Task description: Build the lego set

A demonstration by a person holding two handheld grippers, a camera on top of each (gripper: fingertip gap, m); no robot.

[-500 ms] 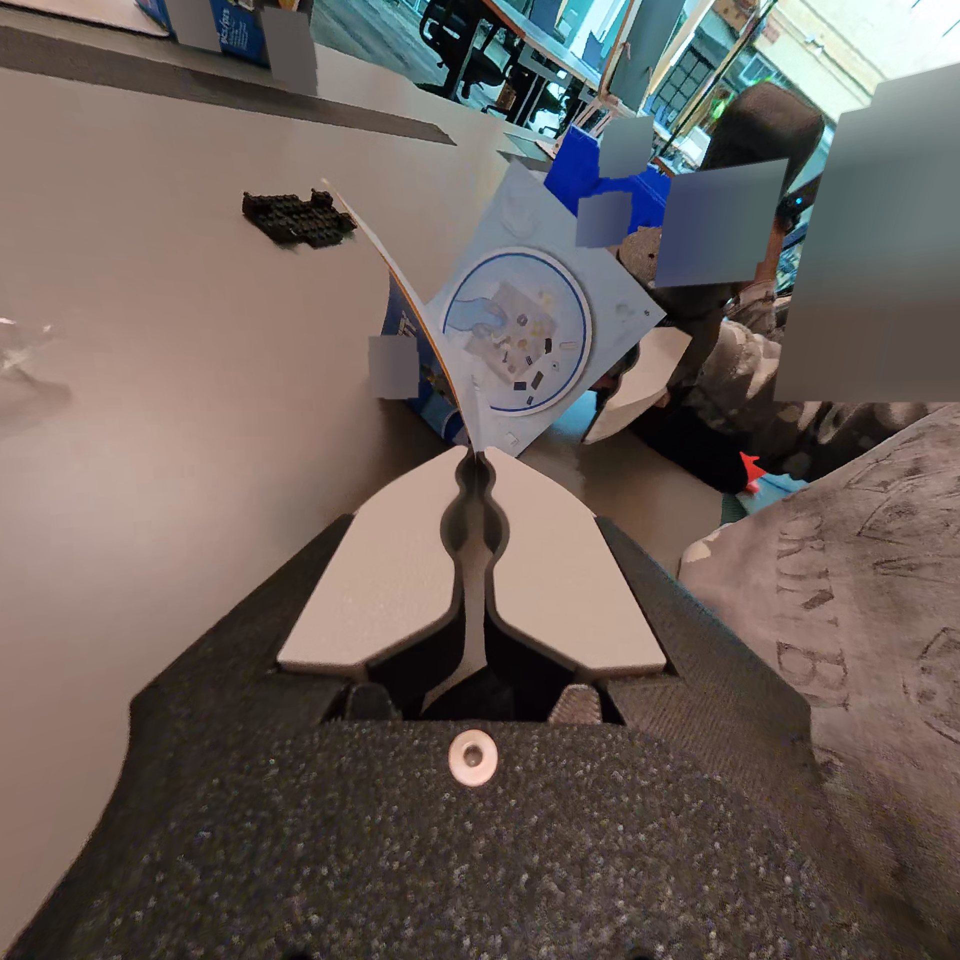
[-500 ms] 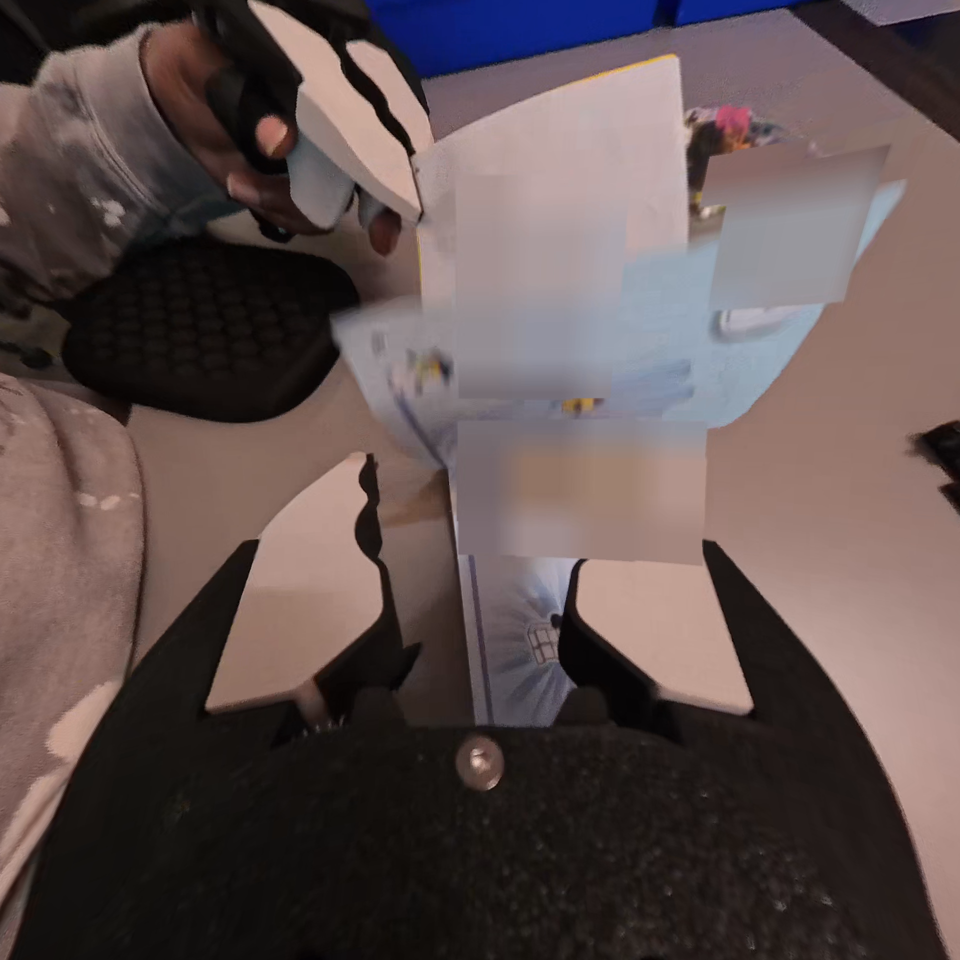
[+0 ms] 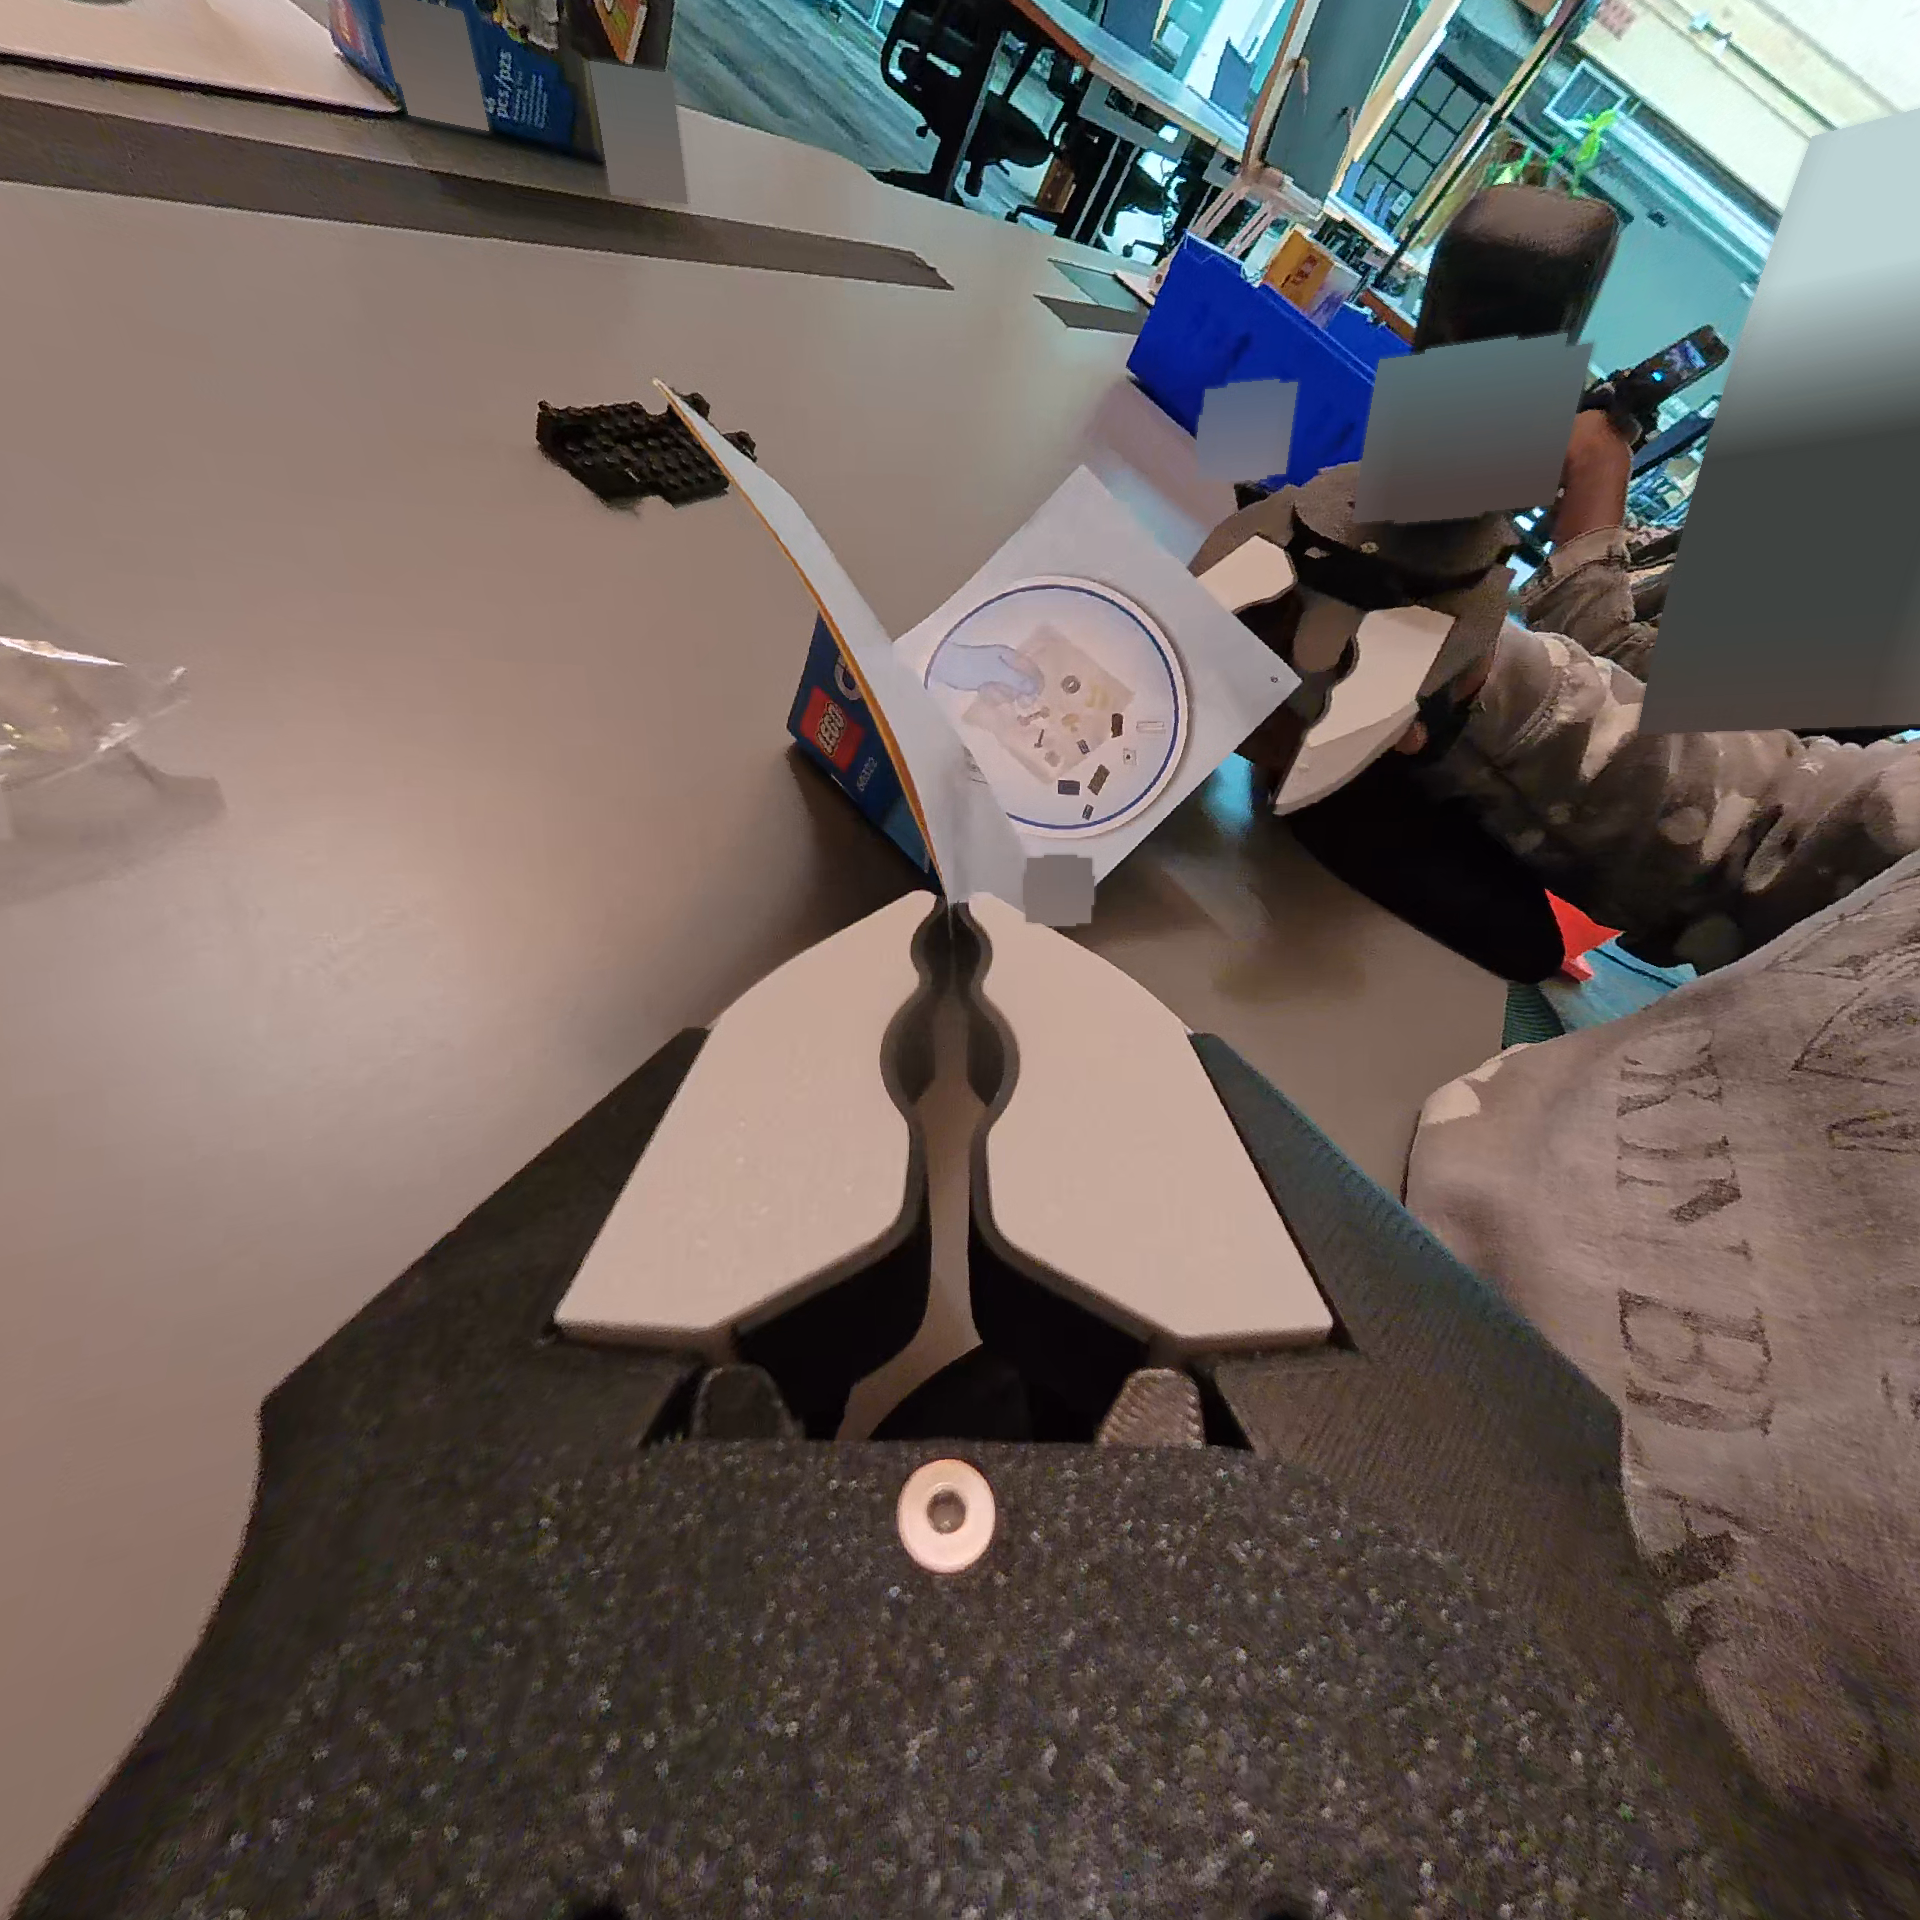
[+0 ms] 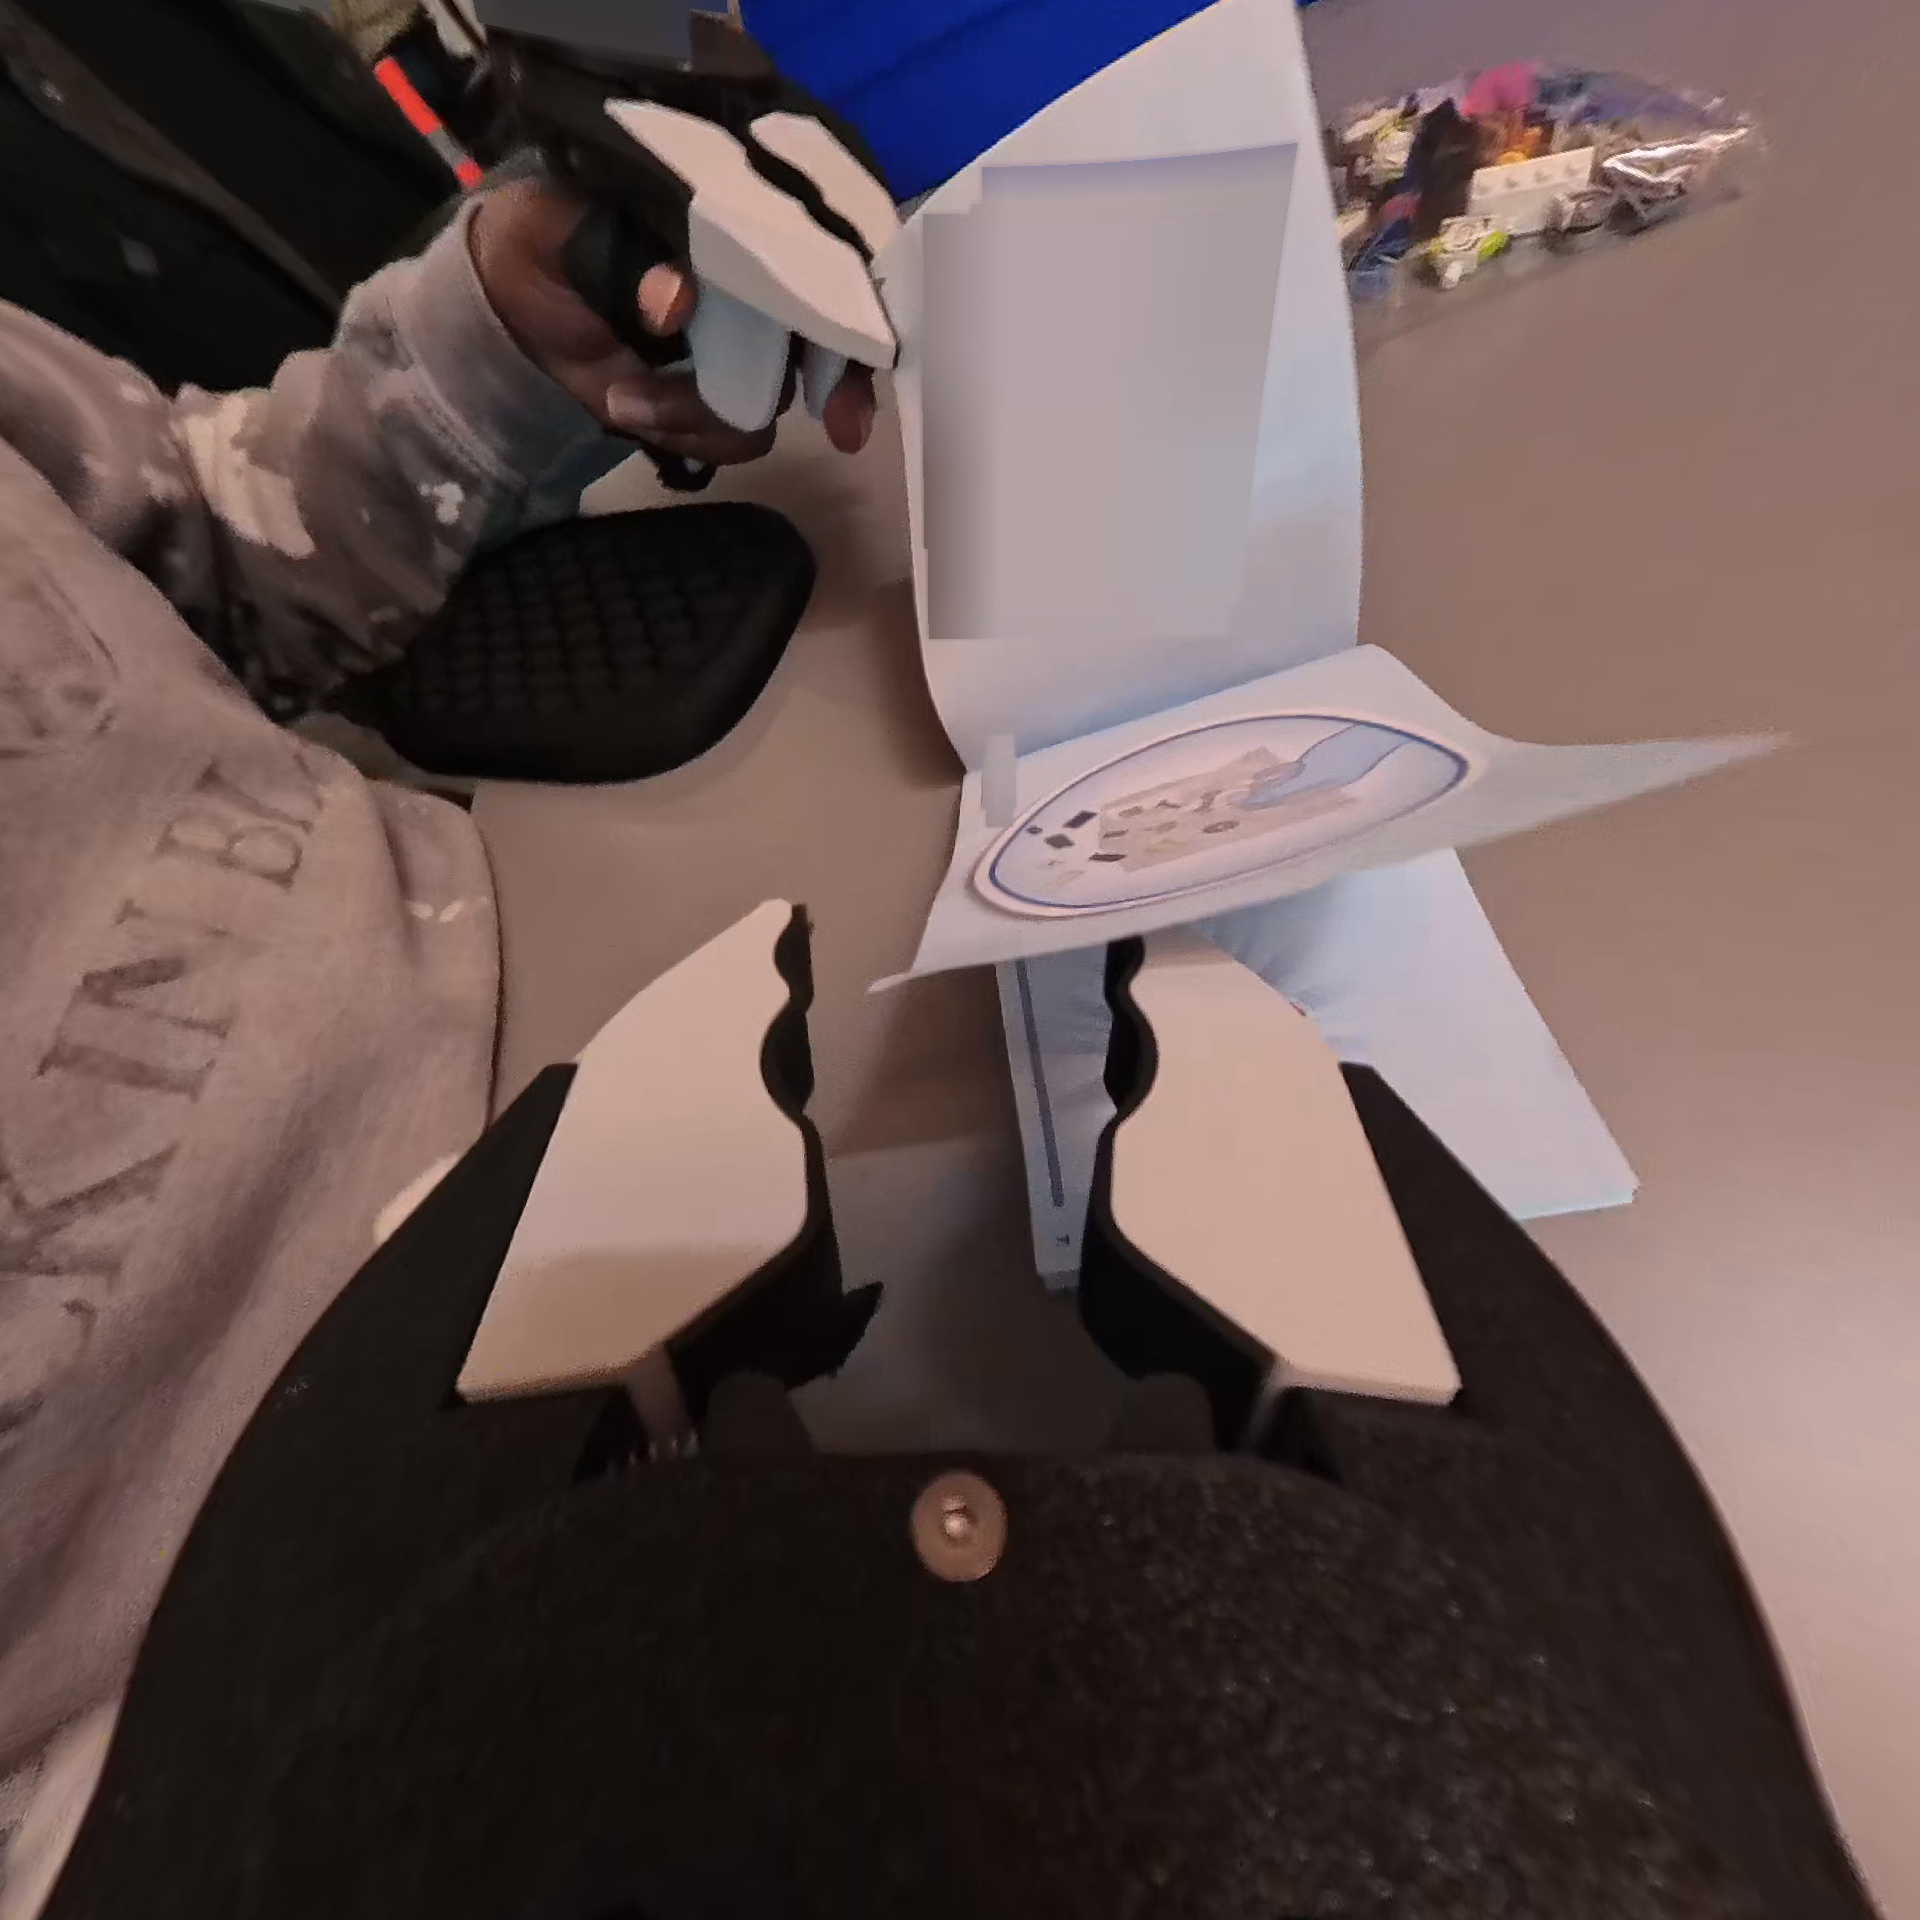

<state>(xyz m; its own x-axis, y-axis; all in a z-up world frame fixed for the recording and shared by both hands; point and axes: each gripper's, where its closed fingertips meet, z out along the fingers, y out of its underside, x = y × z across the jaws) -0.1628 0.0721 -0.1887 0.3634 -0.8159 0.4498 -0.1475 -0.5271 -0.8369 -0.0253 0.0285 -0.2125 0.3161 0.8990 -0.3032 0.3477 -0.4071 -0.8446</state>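
Left wrist view: left gripper (image 3: pixel 954 912) pinches the booklet (image 3: pixel 1049 717) cover, hiding part of the black plate (image 3: pixel 623 457); right gripper (image 4: pixel 961 945) gapes wide.

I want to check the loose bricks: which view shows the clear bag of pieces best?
The right wrist view: the bag of pieces lies at the top right, its coloured bricks visible though blurred. The left wrist view catches only a corner of clear plastic at its left edge.

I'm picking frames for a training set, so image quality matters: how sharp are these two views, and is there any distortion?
Left wrist view: mostly sharp, the booklet and black lego plate are crisp; fisheye bends the table edges. Right wrist view: softer, the bag of lego pieces and the page's far tip are smeared; the right gripper itself is clear.
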